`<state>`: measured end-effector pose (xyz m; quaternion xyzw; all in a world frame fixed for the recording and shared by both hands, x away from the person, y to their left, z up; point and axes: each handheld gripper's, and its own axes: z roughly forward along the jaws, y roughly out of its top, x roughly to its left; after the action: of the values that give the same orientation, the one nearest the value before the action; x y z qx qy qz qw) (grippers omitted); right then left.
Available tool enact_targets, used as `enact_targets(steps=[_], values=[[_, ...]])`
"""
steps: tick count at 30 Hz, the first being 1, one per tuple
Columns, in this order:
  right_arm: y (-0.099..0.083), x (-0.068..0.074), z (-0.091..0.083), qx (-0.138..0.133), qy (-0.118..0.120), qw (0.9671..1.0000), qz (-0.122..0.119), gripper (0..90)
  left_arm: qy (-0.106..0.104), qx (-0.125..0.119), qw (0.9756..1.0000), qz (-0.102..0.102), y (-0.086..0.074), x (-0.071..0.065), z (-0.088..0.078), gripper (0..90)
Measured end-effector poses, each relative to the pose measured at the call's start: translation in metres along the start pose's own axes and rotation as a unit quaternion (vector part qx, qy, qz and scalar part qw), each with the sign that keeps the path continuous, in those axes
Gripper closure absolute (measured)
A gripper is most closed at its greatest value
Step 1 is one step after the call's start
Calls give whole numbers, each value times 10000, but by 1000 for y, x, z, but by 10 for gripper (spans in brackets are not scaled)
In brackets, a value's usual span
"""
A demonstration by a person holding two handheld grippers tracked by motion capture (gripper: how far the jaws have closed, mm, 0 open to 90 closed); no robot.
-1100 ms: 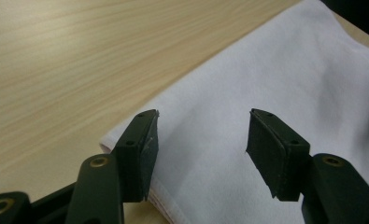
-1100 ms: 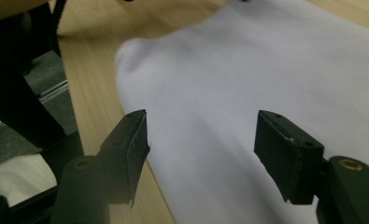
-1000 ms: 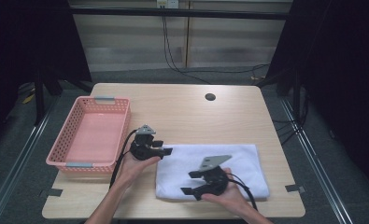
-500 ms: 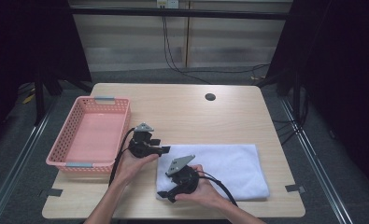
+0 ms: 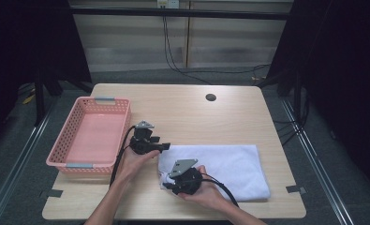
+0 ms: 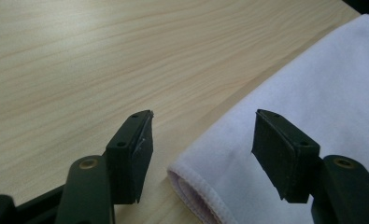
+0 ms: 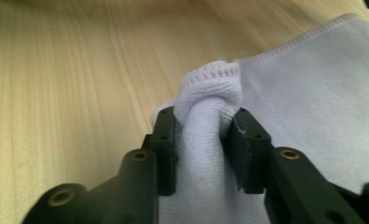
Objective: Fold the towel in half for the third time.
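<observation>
A white towel [image 5: 229, 164] lies folded flat on the near right of the wooden table [image 5: 187, 117]. My left gripper [image 5: 166, 146] rests at the towel's far-left corner, open. In the left gripper view that gripper [image 6: 203, 135] straddles the hemmed corner of the towel [image 6: 313, 93], and the pads do not touch it. My right gripper [image 5: 166, 182] is at the near-left corner. Its jaws have just been closing and now pinch a bunched fold of towel [image 7: 210, 93] between the right gripper's pads [image 7: 203, 128].
A pink plastic basket [image 5: 122, 124] stands at the table's left with nothing in it. A round cable hole [image 5: 210, 97] sits near the far edge. Bare wood stretches across the far half. Black cables trail from both grippers toward the person.
My right gripper slid left along the towel's near edge to its near-left corner and closed on the cloth there. The left gripper stayed put.
</observation>
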<state>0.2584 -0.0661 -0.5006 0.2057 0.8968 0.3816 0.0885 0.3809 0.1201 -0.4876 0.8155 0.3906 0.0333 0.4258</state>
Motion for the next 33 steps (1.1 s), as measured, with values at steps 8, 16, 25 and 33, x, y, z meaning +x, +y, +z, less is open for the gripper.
enact_targets(steps=[8,16,25,33], values=[[-1,-5,0,-80,40,9994,334,740,35,74,9999,-60,-2,9,3,350],[-2,-9,-1,-114,152,9984,525,742,-41,349,9993,153,-4,11,12,333],[-3,-11,-4,-70,297,9970,706,745,-814,547,9948,263,-14,1,6,738],[6,-13,-22,-293,398,9946,910,760,-1225,41,9922,-241,-2,3,-11,804]])
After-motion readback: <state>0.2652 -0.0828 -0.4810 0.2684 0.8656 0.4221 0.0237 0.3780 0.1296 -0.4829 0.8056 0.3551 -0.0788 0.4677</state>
